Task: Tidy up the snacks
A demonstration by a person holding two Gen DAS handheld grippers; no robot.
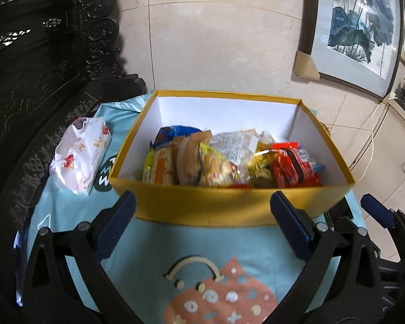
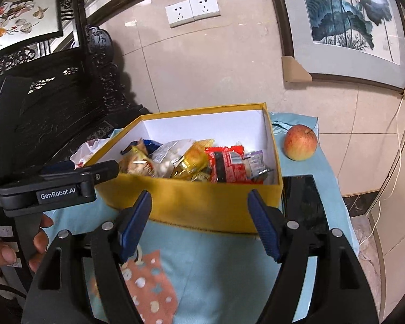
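Observation:
A yellow box (image 1: 229, 205) with white inside stands on a light blue cloth (image 1: 154, 245). It holds several snack packets (image 1: 229, 162), among them a red one (image 1: 294, 167). My left gripper (image 1: 202, 226) is open and empty, just in front of the box's near wall. In the right wrist view the same box (image 2: 202, 202) and snacks (image 2: 191, 162) show. My right gripper (image 2: 199, 224) is open and empty, in front of the box. The left gripper's body (image 2: 54, 189) shows at the left there.
A white floral tissue pack (image 1: 79, 154) lies left of the box. An apple (image 2: 300, 142) sits right of the box, and a black flat device (image 2: 305, 202) lies beside the box's right wall. Dark carved furniture (image 1: 40, 94) stands at the left. A tiled wall is behind.

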